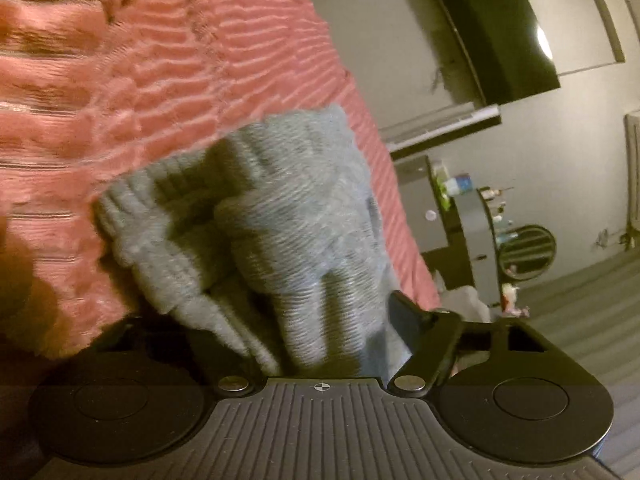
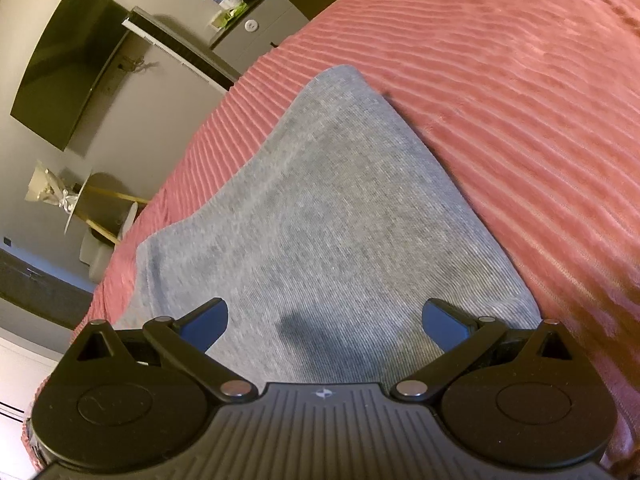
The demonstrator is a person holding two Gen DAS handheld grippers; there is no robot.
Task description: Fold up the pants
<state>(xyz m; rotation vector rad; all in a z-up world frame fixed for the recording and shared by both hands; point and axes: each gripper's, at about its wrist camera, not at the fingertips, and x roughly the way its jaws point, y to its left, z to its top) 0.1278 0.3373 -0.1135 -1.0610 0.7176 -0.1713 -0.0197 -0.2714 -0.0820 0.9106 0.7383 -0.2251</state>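
Note:
The grey knit pants (image 1: 272,220) hang bunched from my left gripper (image 1: 320,320), which is shut on a fold of the cloth; only its right finger (image 1: 408,312) shows, the left one is buried in fabric. The ribbed cuff or waistband end (image 1: 132,208) droops over the pink bed cover (image 1: 140,80). In the right wrist view the pants (image 2: 320,208) lie flat and smooth on the pink ribbed bed cover (image 2: 520,100). My right gripper (image 2: 324,320) is open and empty just above the cloth, blue pads (image 2: 204,324) spread wide.
The bed's edge runs close to the pants in both views. Beyond it are a wall TV (image 2: 60,64), a grey cabinet with bottles (image 1: 468,208), a round black fan or speaker (image 1: 528,252) and a small round table (image 2: 80,204).

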